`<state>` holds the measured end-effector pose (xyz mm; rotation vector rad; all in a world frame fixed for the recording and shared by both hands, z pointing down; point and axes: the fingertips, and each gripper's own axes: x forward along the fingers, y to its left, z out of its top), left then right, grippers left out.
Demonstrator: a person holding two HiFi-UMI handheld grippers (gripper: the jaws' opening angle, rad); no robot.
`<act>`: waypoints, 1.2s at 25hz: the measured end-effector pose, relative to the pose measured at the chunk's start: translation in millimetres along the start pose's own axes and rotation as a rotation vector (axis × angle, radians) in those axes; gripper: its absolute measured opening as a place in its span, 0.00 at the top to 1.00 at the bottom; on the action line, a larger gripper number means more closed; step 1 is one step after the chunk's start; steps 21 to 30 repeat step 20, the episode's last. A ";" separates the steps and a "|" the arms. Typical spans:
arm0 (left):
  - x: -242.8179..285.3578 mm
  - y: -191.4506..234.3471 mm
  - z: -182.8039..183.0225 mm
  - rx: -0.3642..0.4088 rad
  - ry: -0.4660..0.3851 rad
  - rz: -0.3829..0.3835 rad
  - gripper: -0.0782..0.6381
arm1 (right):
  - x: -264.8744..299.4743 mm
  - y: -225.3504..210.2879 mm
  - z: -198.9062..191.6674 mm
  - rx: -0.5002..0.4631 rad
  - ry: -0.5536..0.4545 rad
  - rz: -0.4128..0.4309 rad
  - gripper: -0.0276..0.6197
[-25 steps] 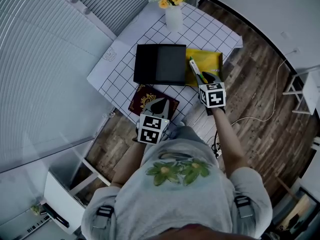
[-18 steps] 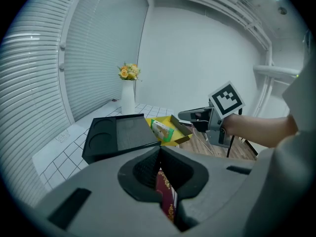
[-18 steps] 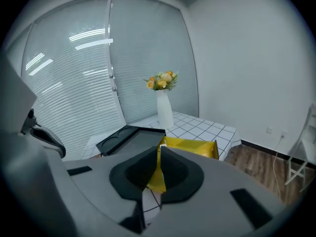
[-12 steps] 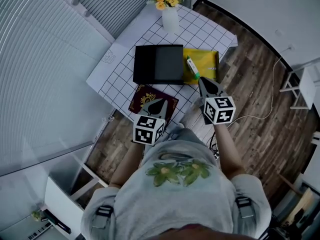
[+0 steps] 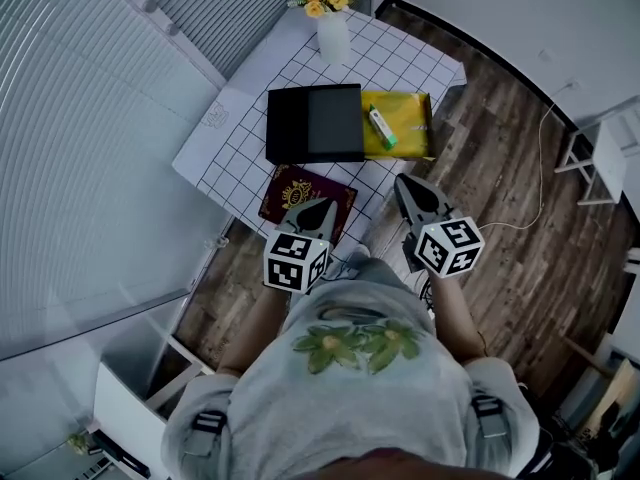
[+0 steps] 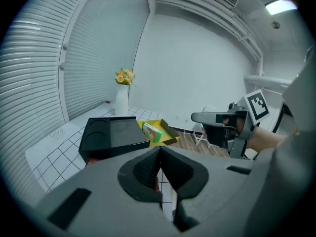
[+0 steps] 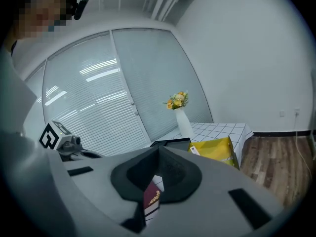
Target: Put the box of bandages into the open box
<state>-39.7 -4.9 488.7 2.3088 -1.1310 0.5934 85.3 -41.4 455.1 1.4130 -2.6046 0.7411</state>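
Left gripper (image 5: 324,205) hovers above white gridded table (image 5: 238,148).

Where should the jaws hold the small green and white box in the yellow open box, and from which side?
Probably from above, jaws across the long sides of the small green and white box near its middle. It lies flat and narrow, and the walls of the yellow open box around it block a sideways approach.
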 end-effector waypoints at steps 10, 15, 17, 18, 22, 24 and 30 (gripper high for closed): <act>-14.7 -17.4 -19.0 0.006 0.017 -0.044 0.88 | -26.8 7.0 -34.2 0.057 0.025 -0.048 0.95; -22.8 -23.2 -27.2 0.014 0.025 -0.051 0.88 | -30.3 11.9 -45.5 0.070 0.042 -0.058 0.95; -25.8 -23.7 -30.8 0.010 0.031 -0.052 0.88 | -30.4 13.6 -47.3 0.072 0.044 -0.061 0.95; -27.0 -24.3 -32.9 0.008 0.034 -0.054 0.88 | -30.3 14.5 -48.1 0.073 0.045 -0.062 0.95; -29.2 -26.0 -37.3 0.006 0.041 -0.058 0.88 | -29.9 16.5 -49.7 0.073 0.046 -0.063 0.95; -29.2 -26.0 -37.3 0.006 0.041 -0.058 0.88 | -29.9 16.5 -49.7 0.073 0.046 -0.063 0.95; -29.2 -26.0 -37.3 0.006 0.041 -0.058 0.88 | -29.9 16.5 -49.7 0.073 0.046 -0.063 0.95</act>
